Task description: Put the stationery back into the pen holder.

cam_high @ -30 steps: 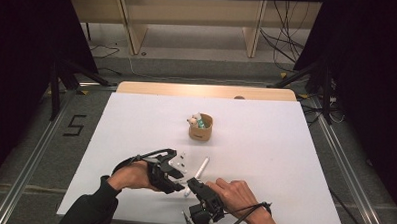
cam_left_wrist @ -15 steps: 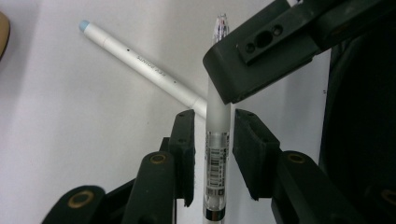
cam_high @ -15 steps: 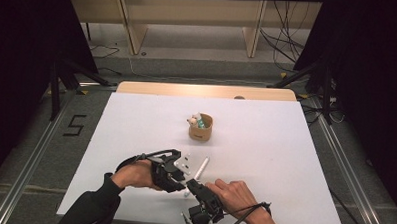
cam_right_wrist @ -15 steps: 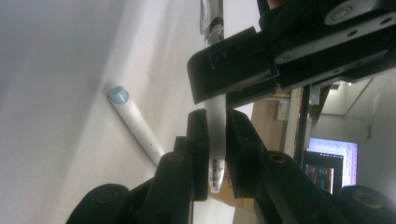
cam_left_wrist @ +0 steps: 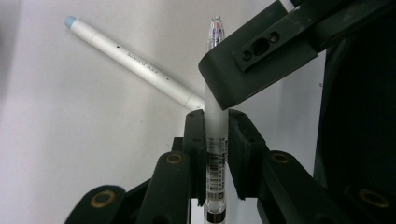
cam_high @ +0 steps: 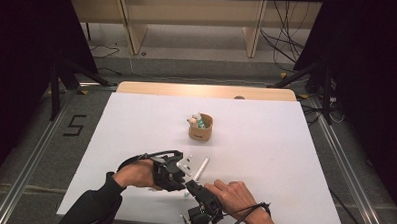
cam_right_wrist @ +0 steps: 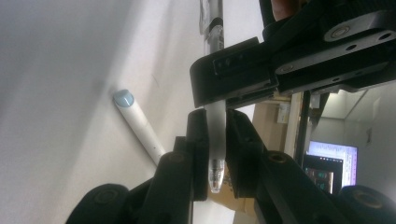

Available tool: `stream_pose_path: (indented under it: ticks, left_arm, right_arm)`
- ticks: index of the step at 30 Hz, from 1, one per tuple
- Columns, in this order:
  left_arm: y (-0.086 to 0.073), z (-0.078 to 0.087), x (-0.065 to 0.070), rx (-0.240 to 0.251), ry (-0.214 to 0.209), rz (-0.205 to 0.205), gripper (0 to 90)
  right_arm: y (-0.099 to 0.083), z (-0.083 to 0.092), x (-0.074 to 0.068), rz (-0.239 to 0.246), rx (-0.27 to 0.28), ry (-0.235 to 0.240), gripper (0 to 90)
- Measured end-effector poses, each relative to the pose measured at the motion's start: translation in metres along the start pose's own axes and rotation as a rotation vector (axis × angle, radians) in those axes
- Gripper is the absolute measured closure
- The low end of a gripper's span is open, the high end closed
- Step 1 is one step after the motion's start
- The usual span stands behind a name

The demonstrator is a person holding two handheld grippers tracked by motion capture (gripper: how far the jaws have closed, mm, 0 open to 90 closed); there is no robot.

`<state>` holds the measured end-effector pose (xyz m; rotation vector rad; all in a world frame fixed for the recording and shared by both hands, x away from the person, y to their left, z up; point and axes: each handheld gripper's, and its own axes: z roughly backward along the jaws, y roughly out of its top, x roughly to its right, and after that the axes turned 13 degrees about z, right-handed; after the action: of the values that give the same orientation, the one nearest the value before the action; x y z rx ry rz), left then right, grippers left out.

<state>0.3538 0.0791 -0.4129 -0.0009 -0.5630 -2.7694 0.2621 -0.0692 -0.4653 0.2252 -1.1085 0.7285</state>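
1. Near the front edge of the counter (cam_high: 136, 120), you are holding one translucent pen (cam_left_wrist: 215, 126) between both claws, raised just off the surface.
2. You are gripping the barcoded end of the pen with the left claw (cam_left_wrist: 216, 140); its jaws have just been closing, and the pads are now pressing on the barrel from both sides.
3. You are clamping the tip end of the same pen with the right claw (cam_right_wrist: 216, 140), so the barrel is bridging the two tools. This two-point hold is probably there so the pen can be pulled apart or passed across.
4. You are bringing your left hand (cam_high: 134, 174) in from the left with the claw pointing right, while your right hand (cam_high: 233, 196) is angling its claw up and to the left, so the claws are meeting tip to tip.
5. You are leaving a white marker (cam_left_wrist: 135, 65) flat on the counter just behind the pen, and a small brown cup (cam_high: 200, 128) of items well beyond, near the centre.
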Motion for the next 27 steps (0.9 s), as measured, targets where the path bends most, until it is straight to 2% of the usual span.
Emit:
stream_pose_path:
  ticks: [3, 5, 7, 12, 14, 17, 21, 25, 27]
  left_arm:
    - [0.0, 0.0, 0.0, 0.0, 0.0, 0.0, 78.6]
    - [-0.001, 0.0, 0.0, -0.002, 0.031, 0.017, 78.8]
    - [-0.003, 0.001, -0.003, 0.01, 0.033, 0.035, 78.9]
    - [-0.007, 0.004, -0.012, 0.058, 0.071, 0.114, 79.0]
    - [-0.008, 0.005, -0.016, 0.097, 0.086, 0.161, 79.0]
    - [-0.008, 0.008, -0.021, 0.151, 0.106, 0.204, 79.0]
    - [-0.007, 0.012, -0.027, 0.246, 0.119, 0.267, 79.0]
    - [-0.006, 0.017, -0.034, 0.346, 0.125, 0.326, 79.0]
    - [-0.006, 0.02, -0.038, 0.396, 0.127, 0.355, 79.0]
  right_arm:
    - [0.0, 0.001, 0.001, -0.002, 0.004, 0.008, 79.3]
    - [-0.001, 0.002, 0.002, 0.0, -0.005, 0.018, 71.4]
    - [-0.003, 0.004, 0.004, -0.014, -0.02, 0.024, 65.4]
    - [-0.014, 0.013, 0.014, -0.148, -0.008, -0.011, 55.5]
    - [-0.019, 0.015, 0.016, -0.218, -0.009, -0.018, 53.1]
    - [-0.026, 0.016, 0.015, -0.308, -0.019, -0.036, 48.6]
    - [-0.038, 0.019, 0.014, -0.497, -0.014, -0.034, 43.6]
    - [-0.053, 0.023, 0.012, -0.751, 0.005, -0.023, 41.0]
    - [-0.062, 0.025, 0.01, -0.878, 0.04, -0.008, 40.4]
